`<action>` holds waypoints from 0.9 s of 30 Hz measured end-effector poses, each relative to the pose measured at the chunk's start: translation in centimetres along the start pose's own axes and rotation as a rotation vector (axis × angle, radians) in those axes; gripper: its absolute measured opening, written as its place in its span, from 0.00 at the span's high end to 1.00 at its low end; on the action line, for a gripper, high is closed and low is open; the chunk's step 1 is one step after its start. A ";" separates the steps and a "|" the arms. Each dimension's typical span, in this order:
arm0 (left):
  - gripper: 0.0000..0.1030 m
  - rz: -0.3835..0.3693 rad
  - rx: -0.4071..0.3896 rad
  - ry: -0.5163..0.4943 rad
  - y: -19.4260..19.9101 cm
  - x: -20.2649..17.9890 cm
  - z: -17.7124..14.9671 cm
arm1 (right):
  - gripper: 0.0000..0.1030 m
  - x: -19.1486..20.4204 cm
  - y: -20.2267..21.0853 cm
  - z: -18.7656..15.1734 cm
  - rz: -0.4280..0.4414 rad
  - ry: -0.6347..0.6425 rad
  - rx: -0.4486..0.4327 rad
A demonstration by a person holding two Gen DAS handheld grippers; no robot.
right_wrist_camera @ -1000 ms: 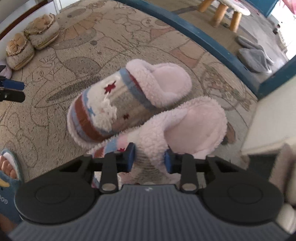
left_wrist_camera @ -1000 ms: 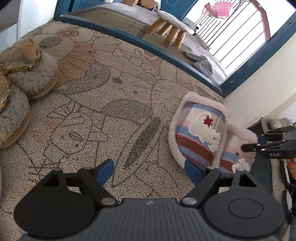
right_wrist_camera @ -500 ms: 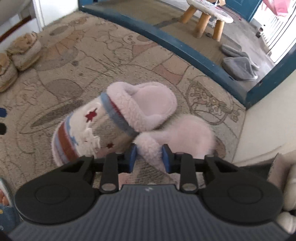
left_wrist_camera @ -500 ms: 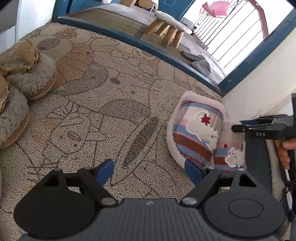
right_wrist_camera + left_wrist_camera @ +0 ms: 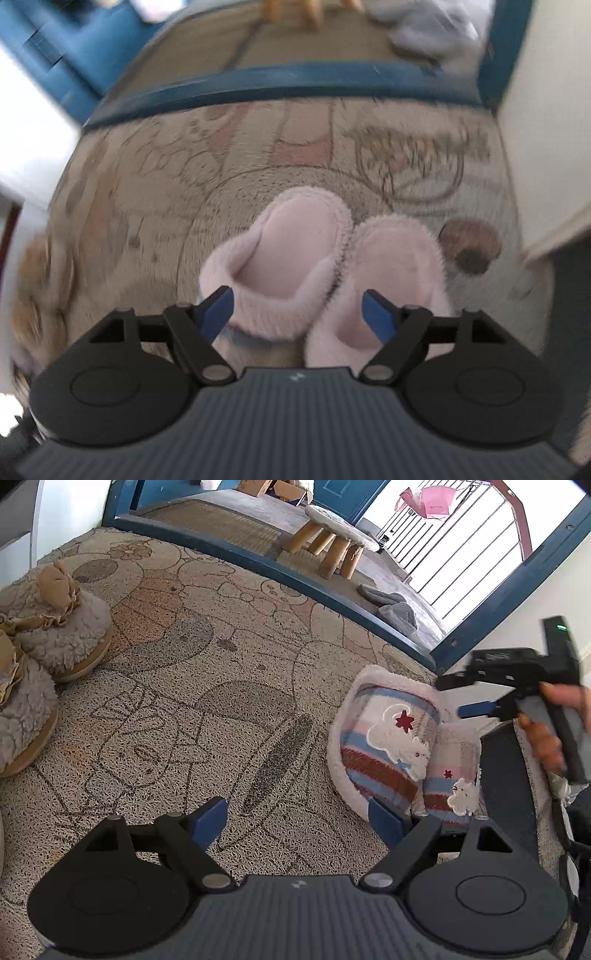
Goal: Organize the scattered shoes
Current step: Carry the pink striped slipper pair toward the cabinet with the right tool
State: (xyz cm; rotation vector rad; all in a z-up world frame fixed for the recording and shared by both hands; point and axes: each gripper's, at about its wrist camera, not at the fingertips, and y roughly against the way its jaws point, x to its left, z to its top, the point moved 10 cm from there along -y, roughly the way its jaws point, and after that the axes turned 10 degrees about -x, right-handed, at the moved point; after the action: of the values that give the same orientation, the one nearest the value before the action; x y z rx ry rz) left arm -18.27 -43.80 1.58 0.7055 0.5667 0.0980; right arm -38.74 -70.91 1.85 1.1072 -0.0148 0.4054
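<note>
Two pink fluffy striped slippers lie side by side on the patterned mat (image 5: 207, 686) near the wall: the left slipper (image 5: 391, 738) (image 5: 295, 251) and the right slipper (image 5: 450, 771) (image 5: 395, 258). My right gripper (image 5: 297, 312) (image 5: 452, 698) hovers just above their heel ends. Its jaws are opening, and the blue pads stand apart from the fleece on either side. My left gripper (image 5: 295, 819) is open over bare mat, to the left of the pink pair. Two beige fluffy slippers with bows (image 5: 62, 635) sit at the far left.
A blue door threshold (image 5: 295, 579) borders the mat at the back. Beyond it stand a wooden stool (image 5: 332, 542) and a grey pair of slippers (image 5: 391, 605). A white wall (image 5: 535, 602) and a dark ledge (image 5: 506, 775) lie right of the pink pair. A person's hand (image 5: 546, 734) holds the right gripper.
The right gripper let go of the second pink slipper, which now lies beside the first. It rolled, moved over the heels and opened. The left gripper stayed put.
</note>
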 end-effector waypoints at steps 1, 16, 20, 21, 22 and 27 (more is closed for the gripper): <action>0.17 0.001 0.000 0.001 0.0 0.1 0.0 | 0.25 0.1 -0.8 -0.2 -0.014 0.003 0.017; 0.17 0.000 -0.003 0.007 0.4 0.3 -0.1 | 0.45 -2.0 -3.8 -2.9 -0.077 -0.214 0.214; 0.17 -0.001 -0.001 0.009 0.4 0.3 -0.1 | 0.41 -2.1 -5.3 -3.0 -0.064 -0.133 0.335; 0.17 -0.002 -0.002 0.012 0.4 0.4 -0.1 | 0.42 -2.2 -5.7 -2.9 -0.056 -0.128 0.367; 0.17 0.000 -0.003 0.014 0.4 0.4 -0.1 | 0.52 -2.1 -5.8 -2.9 -0.054 -0.110 0.385; 0.17 0.004 -0.003 0.029 0.3 0.8 -0.1 | 0.75 2.9 -3.1 -4.6 -0.043 0.204 0.237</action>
State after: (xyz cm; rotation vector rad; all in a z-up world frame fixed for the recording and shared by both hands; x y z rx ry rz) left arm -17.61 -43.26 1.37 0.7029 0.5929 0.1131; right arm -35.89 -67.17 -2.28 1.2925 0.2417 0.4885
